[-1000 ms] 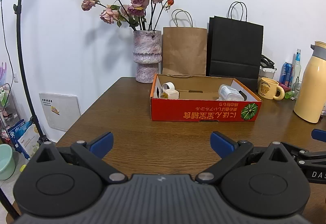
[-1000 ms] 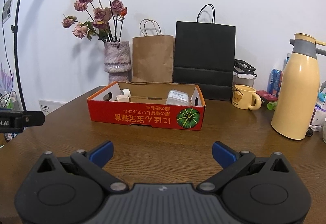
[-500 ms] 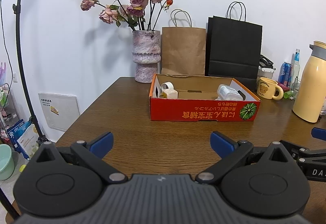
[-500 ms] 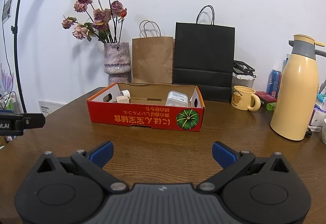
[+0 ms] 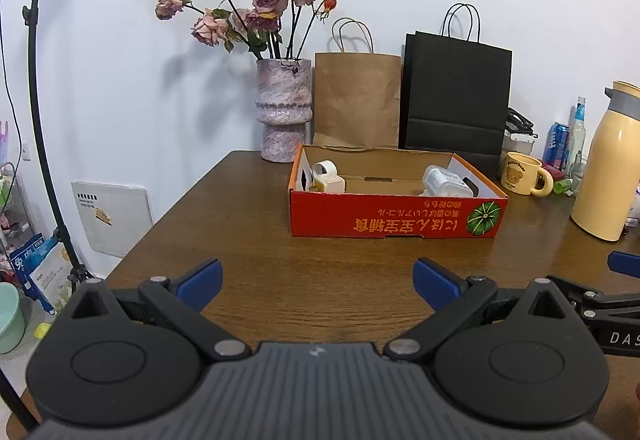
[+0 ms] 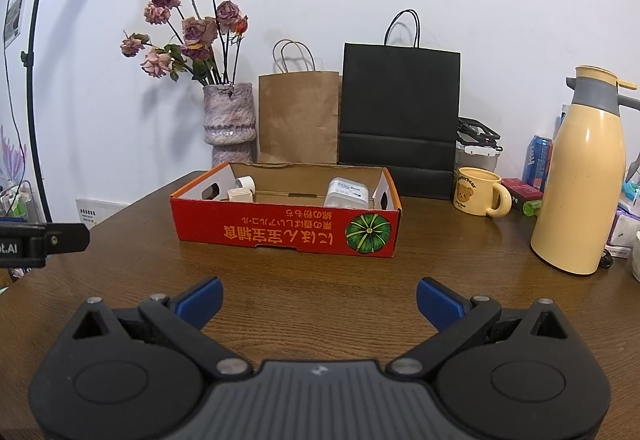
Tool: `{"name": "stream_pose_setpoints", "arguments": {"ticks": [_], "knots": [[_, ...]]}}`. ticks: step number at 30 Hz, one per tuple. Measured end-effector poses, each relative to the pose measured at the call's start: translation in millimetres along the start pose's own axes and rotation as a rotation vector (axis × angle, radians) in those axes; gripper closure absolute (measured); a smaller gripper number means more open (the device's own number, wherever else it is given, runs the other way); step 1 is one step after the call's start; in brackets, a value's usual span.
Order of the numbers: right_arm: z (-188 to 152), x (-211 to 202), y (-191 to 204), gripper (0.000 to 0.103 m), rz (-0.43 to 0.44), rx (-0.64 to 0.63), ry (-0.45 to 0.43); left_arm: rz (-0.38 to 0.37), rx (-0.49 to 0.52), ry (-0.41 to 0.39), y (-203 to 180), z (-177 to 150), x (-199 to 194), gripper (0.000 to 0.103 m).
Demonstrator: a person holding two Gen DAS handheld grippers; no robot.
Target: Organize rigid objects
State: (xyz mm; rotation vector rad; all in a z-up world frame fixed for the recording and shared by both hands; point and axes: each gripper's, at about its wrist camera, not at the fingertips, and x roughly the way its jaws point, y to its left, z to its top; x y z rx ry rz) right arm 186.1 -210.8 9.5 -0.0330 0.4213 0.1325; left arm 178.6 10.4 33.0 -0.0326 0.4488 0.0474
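Wooden table (image 5: 248, 240): red box (image 5: 396, 218), vase (image 5: 283, 112), mug (image 5: 522, 179), flask (image 5: 606, 168).

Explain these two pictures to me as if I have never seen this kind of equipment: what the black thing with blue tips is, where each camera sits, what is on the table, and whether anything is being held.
There is no robot here. A person holds a hand-operated grasping tool in each hand, and a wide-angle camera on each looks forward along its two blue-tipped fingers. One picture is from the left tool, the other from the right tool. Both are open and hold nothing; they hover over the wooden table.

Ahead lies a red cardboard box with a pumpkin picture. Inside it are a roll of tape, a small cream box and a clear plastic container.

Behind stand a vase of dried roses, a brown paper bag and a black paper bag. To the right are a yellow bear mug and a cream thermos jug.
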Motion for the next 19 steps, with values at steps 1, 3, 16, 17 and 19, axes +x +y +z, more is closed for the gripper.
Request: {"name": "stream_pose_setpoints", "arguments": {"ticks": [1,3,16,17,19], "knots": [[-0.2,0.3,-0.3,0.000,0.001,-0.001,0.000,0.001,0.001,0.000,0.3,-0.2,0.1,0.000],[-0.1,0.1,-0.4,0.000,0.000,0.000,0.000,0.002,0.000,0.001,0.4,-0.3,0.5,0.000],[-0.1,-5.2,-3.6,0.000,0.001,0.004,-0.016,-0.008,0.013,-0.014,-0.2,-3.4,-2.7,0.000],[-0.6,-5.1,-3.2,0.000,0.000,0.004,-0.017,-0.011,0.014,-0.015,-0.1,-3.5,-3.2,0.000],[-0.6,-5.9,-3.4,0.000,0.000,0.005,-0.019,-0.010,0.015,-0.017,0.2,-3.3,-4.0,0.000]]}}
